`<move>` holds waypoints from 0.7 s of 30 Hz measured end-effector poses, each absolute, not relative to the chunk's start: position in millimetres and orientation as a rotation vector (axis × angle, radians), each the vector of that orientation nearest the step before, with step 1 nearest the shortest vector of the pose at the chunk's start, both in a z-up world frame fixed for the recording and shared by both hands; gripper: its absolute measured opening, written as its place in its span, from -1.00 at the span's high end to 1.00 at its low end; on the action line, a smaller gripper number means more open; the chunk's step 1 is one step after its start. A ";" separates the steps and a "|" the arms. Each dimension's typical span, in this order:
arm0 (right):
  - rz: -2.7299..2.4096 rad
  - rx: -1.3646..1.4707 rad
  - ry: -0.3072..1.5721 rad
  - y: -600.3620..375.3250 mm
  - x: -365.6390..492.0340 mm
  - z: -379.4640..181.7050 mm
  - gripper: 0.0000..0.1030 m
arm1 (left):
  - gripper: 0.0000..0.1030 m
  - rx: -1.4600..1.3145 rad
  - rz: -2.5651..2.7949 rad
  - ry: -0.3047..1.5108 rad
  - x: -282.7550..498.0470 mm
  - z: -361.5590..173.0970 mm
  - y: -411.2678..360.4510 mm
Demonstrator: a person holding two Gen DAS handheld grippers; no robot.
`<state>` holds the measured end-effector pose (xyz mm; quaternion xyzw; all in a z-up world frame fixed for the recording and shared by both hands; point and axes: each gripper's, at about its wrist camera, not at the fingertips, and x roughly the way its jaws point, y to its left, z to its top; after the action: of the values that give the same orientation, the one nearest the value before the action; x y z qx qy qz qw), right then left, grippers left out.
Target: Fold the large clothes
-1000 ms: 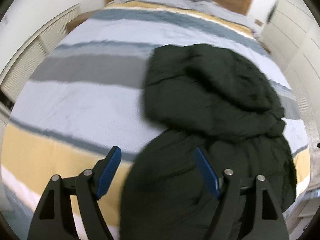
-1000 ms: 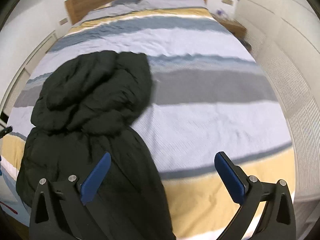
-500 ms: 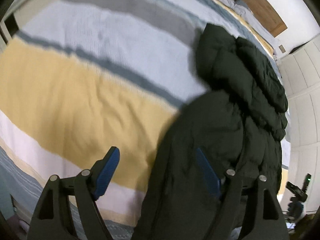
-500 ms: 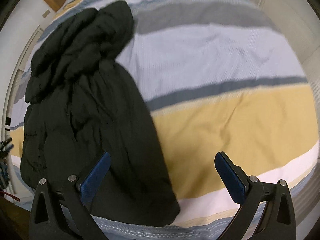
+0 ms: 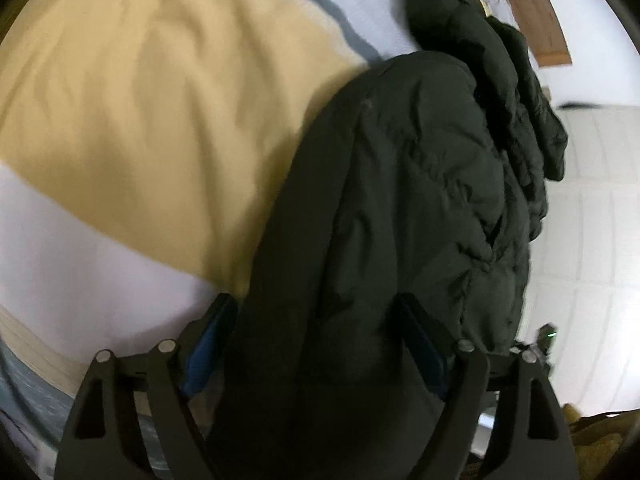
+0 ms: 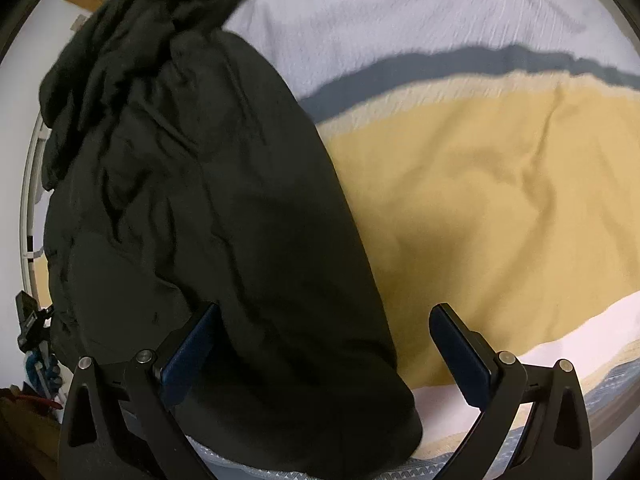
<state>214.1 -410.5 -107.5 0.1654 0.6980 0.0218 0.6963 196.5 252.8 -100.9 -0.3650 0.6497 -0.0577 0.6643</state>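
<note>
A large dark green padded jacket (image 5: 408, 208) lies lengthwise on the striped bed, its hem at the near edge and its bunched hood and upper part far off. My left gripper (image 5: 316, 344) is open, low over the hem, with its blue-padded jaws either side of the fabric. In the right wrist view the jacket (image 6: 208, 200) fills the left half. My right gripper (image 6: 324, 352) is open, wide, over the hem's right corner, its left finger on the jacket side and its right finger over the bedcover.
The bedcover (image 5: 140, 120) has yellow, white, grey and blue stripes (image 6: 500, 208). A wooden headboard (image 5: 532, 12) stands at the far end. White wardrobe panels (image 5: 592, 200) stand beside the bed. A small stand with a device (image 6: 28, 324) is at the left of the right wrist view.
Both grippers have dropped and moved in close to the jacket's near hem at the bed's foot. The jacket now fills much more of both views. Both stay open.
</note>
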 end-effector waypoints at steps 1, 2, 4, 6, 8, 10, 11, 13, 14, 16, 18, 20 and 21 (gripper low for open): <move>0.054 0.395 1.564 -411.3 211.2 -113.4 -0.98 | -0.59 -0.845 -0.136 1.469 192.8 -102.1 252.6; 0.058 0.412 1.568 -411.6 209.5 -116.9 -0.99 | -0.59 -0.865 -0.143 1.472 188.4 -102.8 250.5; 0.072 0.466 1.577 -412.7 203.2 -126.0 -0.99 | -0.59 -0.890 -0.158 1.477 180.4 -103.1 244.1; 0.083 0.510 1.576 -413.7 196.5 -131.9 -0.99 | -0.59 -0.906 -0.167 1.478 174.6 -101.3 235.7; 0.099 0.539 1.576 -414.3 191.8 -133.8 -0.99 | -0.59 -0.915 -0.184 1.482 174.3 -100.9 230.0; 0.124 0.553 1.597 -413.1 187.3 -135.5 -0.99 | -0.59 -0.911 -0.213 1.491 174.9 -99.6 222.5; 0.141 0.565 1.609 -411.9 185.1 -135.8 -0.99 | -0.59 -0.910 -0.223 1.493 175.3 -98.8 222.5; 0.179 0.584 1.628 -410.3 178.0 -136.3 -0.93 | -0.58 -0.908 -0.236 1.500 174.8 -97.0 215.7; 0.195 0.585 1.636 -406.8 173.6 -136.6 -0.85 | -0.56 -0.911 -0.239 1.499 174.8 -96.3 214.5; 0.216 0.583 1.648 -401.3 167.6 -133.6 -0.51 | -0.56 -0.923 -0.241 1.496 173.8 -93.6 211.0; 0.226 0.604 1.651 -398.1 163.1 -131.9 -0.20 | -0.52 -0.938 -0.248 1.496 169.9 -92.1 212.3; 0.245 0.616 1.652 -393.3 159.1 -127.5 0.03 | -0.50 -0.960 -0.250 1.505 168.5 -89.0 207.7; 0.254 0.617 1.655 -390.8 161.8 -122.7 0.05 | -0.48 -0.966 -0.252 1.507 170.6 -88.1 204.1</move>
<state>161.8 -390.8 -122.7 0.2690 0.7219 0.1107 0.6279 170.6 204.1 -88.1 -0.4199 0.6550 -0.1093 0.6186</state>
